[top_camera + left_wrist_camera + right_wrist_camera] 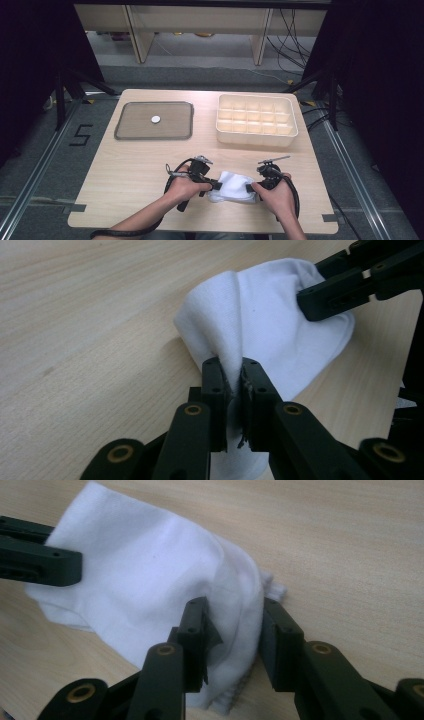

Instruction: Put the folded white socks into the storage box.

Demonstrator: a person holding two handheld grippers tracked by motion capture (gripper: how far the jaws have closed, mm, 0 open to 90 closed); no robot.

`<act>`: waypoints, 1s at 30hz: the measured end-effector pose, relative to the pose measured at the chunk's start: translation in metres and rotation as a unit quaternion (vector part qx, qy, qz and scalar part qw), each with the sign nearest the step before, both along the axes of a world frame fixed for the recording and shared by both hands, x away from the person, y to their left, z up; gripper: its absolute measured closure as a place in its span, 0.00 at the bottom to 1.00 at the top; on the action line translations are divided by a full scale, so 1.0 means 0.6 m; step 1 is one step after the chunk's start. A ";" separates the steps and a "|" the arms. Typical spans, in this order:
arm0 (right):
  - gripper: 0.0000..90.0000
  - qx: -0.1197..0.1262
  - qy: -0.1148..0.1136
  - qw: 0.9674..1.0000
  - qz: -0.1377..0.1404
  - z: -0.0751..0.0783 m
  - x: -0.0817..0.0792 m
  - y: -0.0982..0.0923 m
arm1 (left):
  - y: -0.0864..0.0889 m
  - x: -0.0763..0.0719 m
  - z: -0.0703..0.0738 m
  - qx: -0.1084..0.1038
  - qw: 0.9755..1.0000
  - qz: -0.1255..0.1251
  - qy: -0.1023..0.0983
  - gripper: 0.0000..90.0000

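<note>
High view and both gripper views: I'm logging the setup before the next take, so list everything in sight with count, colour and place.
white cloth: one, white, near edge of the table, between the two grippers
grey tray: one, grey, far left of the table
white disc: one, white, lying in the grey tray
divided box: one, cream, far right of the table, many compartments
table: one, light wood
left gripper: one, black, fingers pinched on a fold of the cloth
right gripper: one, black, fingers around the cloth's other end
hands: two, holding the grippers
</note>
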State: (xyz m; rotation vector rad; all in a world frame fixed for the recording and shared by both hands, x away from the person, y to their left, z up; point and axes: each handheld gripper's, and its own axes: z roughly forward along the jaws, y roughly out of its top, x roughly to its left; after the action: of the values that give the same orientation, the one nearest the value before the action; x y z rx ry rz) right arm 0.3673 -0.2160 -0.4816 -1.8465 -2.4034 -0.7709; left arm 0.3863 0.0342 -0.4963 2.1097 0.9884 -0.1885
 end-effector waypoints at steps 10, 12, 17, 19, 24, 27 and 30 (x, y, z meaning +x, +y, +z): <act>0.75 -0.010 0.008 1.000 -0.006 0.002 0.003 0.007 | -0.002 -0.001 0.029 -0.037 0.999 -0.002 -0.001 0.91; 0.75 -0.011 0.007 1.000 -0.005 0.003 0.003 0.009 | -0.001 0.000 0.035 -0.033 0.999 -0.007 0.006 0.91; 0.75 -0.018 0.006 1.000 -0.004 0.002 0.006 0.010 | 0.001 0.003 0.042 -0.042 0.999 -0.009 0.006 0.91; 0.75 -0.017 0.008 1.000 -0.002 0.003 0.008 0.012 | 0.000 0.004 0.044 -0.043 0.999 -0.007 0.001 0.92; 0.75 -0.010 0.028 0.999 -0.016 0.007 0.007 0.020 | -0.004 0.002 0.048 -0.051 0.999 -0.005 0.004 0.92; 0.75 -0.026 0.010 1.000 -0.002 0.004 0.010 0.016 | -0.005 0.004 0.051 -0.052 0.999 -0.011 0.000 0.92; 0.75 -0.034 0.009 0.999 -0.001 0.004 0.011 0.017 | -0.006 0.004 0.055 -0.052 0.999 -0.012 0.001 0.92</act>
State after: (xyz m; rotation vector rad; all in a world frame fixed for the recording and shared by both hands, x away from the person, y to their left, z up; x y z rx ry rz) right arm 0.3738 -0.2061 -0.4795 -1.8711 -2.4465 -0.6781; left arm 0.3885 0.0306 -0.4636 2.0267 0.9352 -0.2487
